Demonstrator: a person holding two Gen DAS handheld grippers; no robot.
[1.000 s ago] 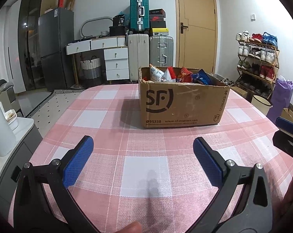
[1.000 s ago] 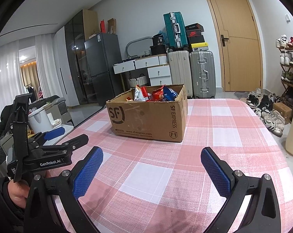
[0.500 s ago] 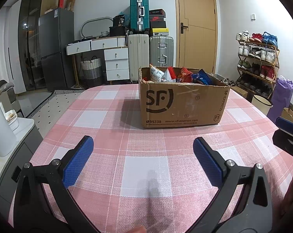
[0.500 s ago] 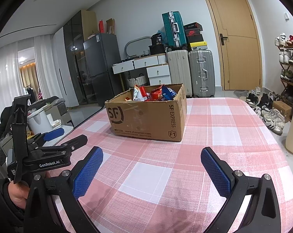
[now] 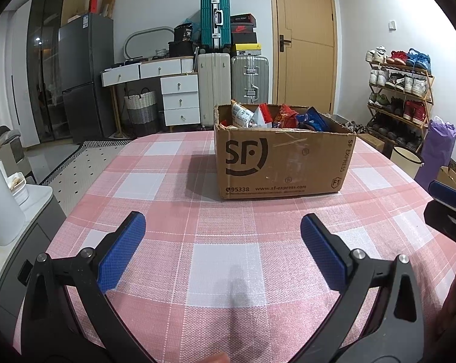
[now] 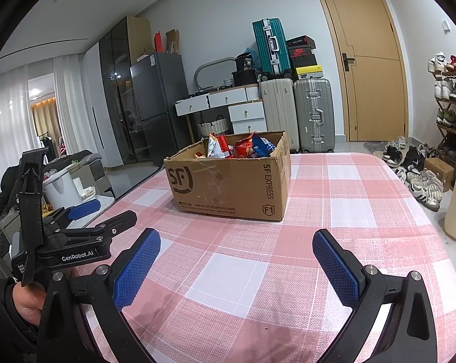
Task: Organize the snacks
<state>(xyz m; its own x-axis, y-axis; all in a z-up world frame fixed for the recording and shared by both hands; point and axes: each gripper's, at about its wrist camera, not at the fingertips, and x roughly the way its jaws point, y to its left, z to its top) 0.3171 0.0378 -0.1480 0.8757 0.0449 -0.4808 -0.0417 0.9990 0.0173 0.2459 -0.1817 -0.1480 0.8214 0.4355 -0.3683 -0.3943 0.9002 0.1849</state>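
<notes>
only bare tablecloth between both wide-spread tools and snack box

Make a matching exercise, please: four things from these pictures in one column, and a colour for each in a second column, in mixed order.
Things:
1. cardboard box
2. tablecloth
3. suitcase on top of the stack
4. door

Colours:
A. teal
B. pink and white checks
C. light wood
D. brown with black print

Pairs: 1-D, 2-B, 3-A, 4-C
</notes>
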